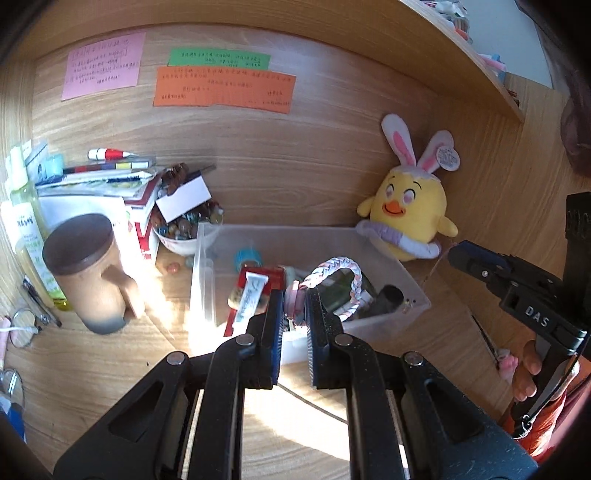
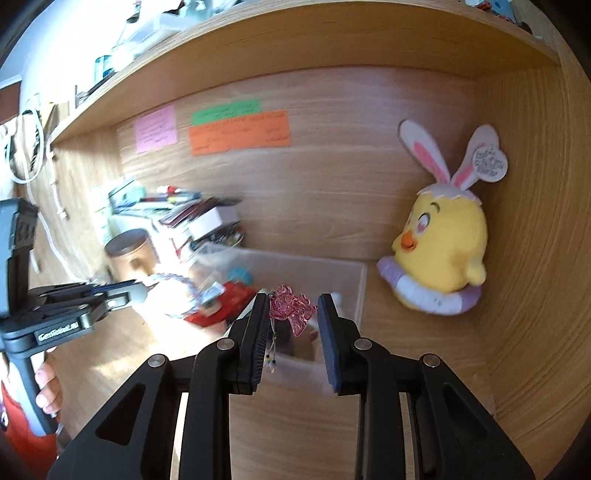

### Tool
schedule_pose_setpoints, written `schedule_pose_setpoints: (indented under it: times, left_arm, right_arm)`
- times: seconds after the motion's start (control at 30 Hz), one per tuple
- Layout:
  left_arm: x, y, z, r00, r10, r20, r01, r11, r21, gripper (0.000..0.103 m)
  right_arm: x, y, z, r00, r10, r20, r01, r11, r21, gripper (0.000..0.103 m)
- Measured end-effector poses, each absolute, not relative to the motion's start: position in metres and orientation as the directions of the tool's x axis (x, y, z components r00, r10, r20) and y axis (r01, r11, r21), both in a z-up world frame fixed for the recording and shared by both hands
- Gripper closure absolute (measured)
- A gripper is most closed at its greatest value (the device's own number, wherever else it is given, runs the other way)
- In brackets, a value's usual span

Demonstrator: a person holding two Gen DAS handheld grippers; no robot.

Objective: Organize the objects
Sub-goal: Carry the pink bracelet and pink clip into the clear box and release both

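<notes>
Left gripper [image 1: 294, 295] is clamped on the braided loop [image 1: 338, 271], right gripper [image 2: 291, 308] pinches the pink charm [image 2: 291, 308]; the clear bin [image 2: 360, 291] sits just below and ahead of both.

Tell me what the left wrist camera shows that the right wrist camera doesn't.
Only the left view: a bowl of marbles, eyeglasses, and the left claw shut on a pink piece joined to a braided loop. Only the right view: a pink clear charm between the right claw pads, and the clutter on the top shelf. Both: the yellow chick plush, clear bin, brown lidded mug, and colored notes.
</notes>
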State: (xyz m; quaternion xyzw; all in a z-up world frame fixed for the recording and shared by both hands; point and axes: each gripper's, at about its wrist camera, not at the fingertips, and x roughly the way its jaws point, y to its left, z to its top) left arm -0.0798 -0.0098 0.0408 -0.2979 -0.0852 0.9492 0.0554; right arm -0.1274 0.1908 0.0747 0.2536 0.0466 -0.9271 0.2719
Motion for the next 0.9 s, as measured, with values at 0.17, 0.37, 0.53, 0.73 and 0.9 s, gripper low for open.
schedule_pose_setpoints:
  times: [0.17,0.37,0.53,0.73,0.9]
  left_arm:
    - [-0.098,-0.014,0.040,-0.811,0.139,-0.568,-0.035,-0.981,-0.191,0.092]
    - [-0.125,-0.014,0.021,-0.777,0.124,-0.618,-0.017,-0.984,-0.175,0.092]
    - [-0.142,-0.016,0.002,-0.739,0.131,-0.661,-0.012,-0.983,-0.182,0.092]
    - [-0.152,-0.014,-0.011,-0.716,0.133,-0.685,-0.013,-0.984,-0.177,0.092]
    - [-0.153,-0.013,-0.015,-0.701,0.150,-0.698,-0.023,-0.982,-0.188,0.092]
  right_arm:
    - [-0.153,0.184,0.069,-0.735,-0.443,-0.513,0.493,-0.869,0.043,0.079]
    - [-0.179,0.176,0.050,-0.713,-0.420,-0.562,0.476,-0.878,0.054,0.079]
    - [-0.196,0.166,0.033,-0.678,-0.417,-0.605,0.479,-0.875,0.066,0.079]
    - [-0.209,0.156,0.015,-0.616,-0.438,-0.654,0.505,-0.857,0.099,0.079]
    - [-0.209,0.151,0.011,-0.601,-0.438,-0.668,0.515,-0.852,0.096,0.079]
